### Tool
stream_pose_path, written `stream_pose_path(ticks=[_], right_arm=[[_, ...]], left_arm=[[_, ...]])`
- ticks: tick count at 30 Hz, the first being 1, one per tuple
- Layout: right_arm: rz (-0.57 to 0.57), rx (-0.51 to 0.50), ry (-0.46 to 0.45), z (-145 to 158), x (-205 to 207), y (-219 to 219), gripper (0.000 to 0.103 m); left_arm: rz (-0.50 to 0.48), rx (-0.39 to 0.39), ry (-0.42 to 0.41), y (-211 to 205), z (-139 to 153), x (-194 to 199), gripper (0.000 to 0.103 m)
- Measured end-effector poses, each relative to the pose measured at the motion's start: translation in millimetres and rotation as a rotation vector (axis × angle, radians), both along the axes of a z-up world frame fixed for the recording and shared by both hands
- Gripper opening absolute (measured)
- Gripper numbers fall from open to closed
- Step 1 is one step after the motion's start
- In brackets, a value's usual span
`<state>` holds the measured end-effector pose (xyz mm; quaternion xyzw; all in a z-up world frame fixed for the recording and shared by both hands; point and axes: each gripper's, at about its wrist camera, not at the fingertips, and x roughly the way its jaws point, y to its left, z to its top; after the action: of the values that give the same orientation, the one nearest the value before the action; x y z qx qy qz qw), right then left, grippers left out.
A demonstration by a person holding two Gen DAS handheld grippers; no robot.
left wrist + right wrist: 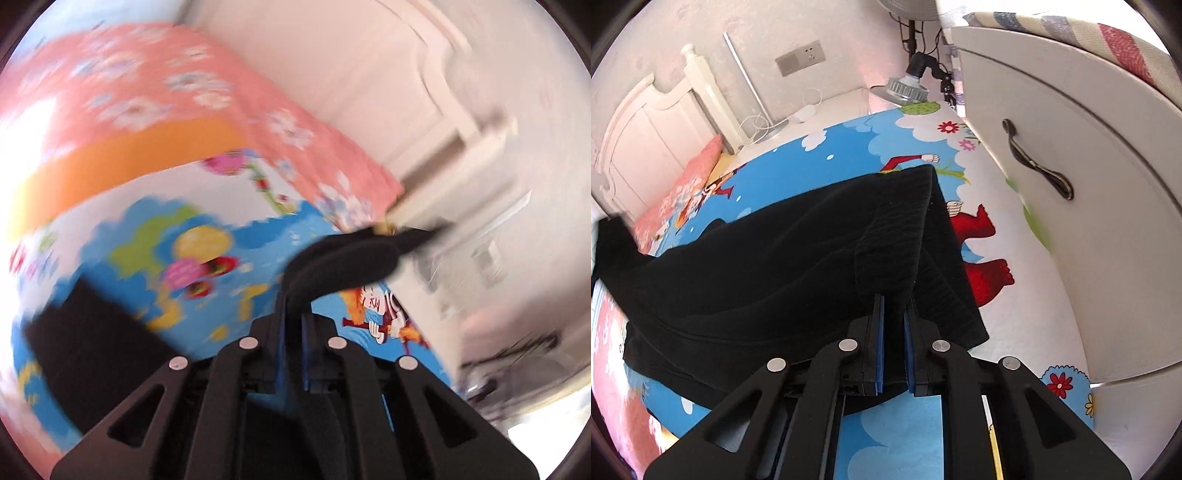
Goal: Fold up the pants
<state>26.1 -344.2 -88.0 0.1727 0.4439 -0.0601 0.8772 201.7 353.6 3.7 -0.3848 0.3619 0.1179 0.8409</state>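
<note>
The black pants [783,266] lie spread over a bed with a colourful cartoon sheet [849,147]. My right gripper [894,306] is shut on the ribbed waistband edge of the pants near their right side, lifting it a little. In the blurred left wrist view my left gripper [291,295] is shut on a fold of black pants fabric [343,258] held above the sheet; another dark part of the pants [88,332] lies at the lower left.
A pink floral pillow [155,85] and an orange band lie at the head of the bed. A white headboard [639,129], a wall socket [799,57], a lamp [905,88] and a white cabinet with a dark handle [1038,166] stand around the bed.
</note>
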Motion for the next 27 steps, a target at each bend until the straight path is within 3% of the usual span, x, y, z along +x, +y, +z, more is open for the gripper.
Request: stream_pose_path(ticks=[2, 6, 7, 9, 10, 11, 12, 13, 16, 19, 21, 23, 27], right_arm=[[0.006, 0.000, 0.009, -2.7, 2.2, 0.7, 0.014], [0.011, -0.011, 0.031, -2.3, 5.5, 1.3, 0.015], [0.008, -0.015, 0.037, -1.8, 5.8, 1.7, 0.015], [-0.003, -0.025, 0.049, -1.4, 5.2, 2.4, 0.024], [-0.006, -0.022, 0.052, -2.1, 4.5, 2.3, 0.047], [-0.009, -0.012, 0.050, -2.8, 3.7, 1.9, 0.081], [-0.015, 0.003, 0.028, -2.0, 1.7, 1.6, 0.093], [-0.006, 0.015, -0.004, -0.8, -0.3, 2.6, 0.096], [0.018, 0.019, -0.005, -4.0, 2.7, 6.9, 0.081], [-0.012, 0.080, 0.019, -13.9, 7.0, 1.0, 0.077], [-0.029, 0.110, 0.021, -18.9, 7.4, -4.8, 0.067], [-0.038, 0.145, 0.029, -22.8, 7.4, -10.4, 0.043], [-0.024, 0.168, 0.021, -21.6, 5.0, -17.3, 0.032]], left_arm=[[0.073, -0.099, 0.009, 31.7, -34.5, -74.6, 0.005], [0.099, -0.202, 0.100, 53.2, -114.5, -132.4, 0.006], [0.100, -0.236, 0.104, 56.1, -134.6, -142.3, 0.013], [0.095, -0.258, 0.062, 58.1, -146.4, -152.6, 0.020], [0.096, -0.258, 0.026, 59.2, -146.1, -156.8, 0.032], [0.103, -0.258, 0.000, 60.8, -144.7, -159.4, 0.044], [0.104, -0.261, -0.016, 63.4, -144.4, -159.2, 0.045], [0.104, -0.272, -0.038, 67.3, -142.9, -158.4, 0.045], [0.103, -0.291, -0.052, 75.3, -141.9, -153.4, 0.045], [0.118, -0.328, -0.045, 81.5, -147.6, -147.1, 0.044], [0.123, -0.342, -0.032, 82.6, -151.6, -139.1, 0.042], [0.106, -0.347, -0.020, 84.0, -155.7, -135.4, 0.029], [0.082, -0.332, 0.007, 88.8, -161.4, -121.9, 0.010]])
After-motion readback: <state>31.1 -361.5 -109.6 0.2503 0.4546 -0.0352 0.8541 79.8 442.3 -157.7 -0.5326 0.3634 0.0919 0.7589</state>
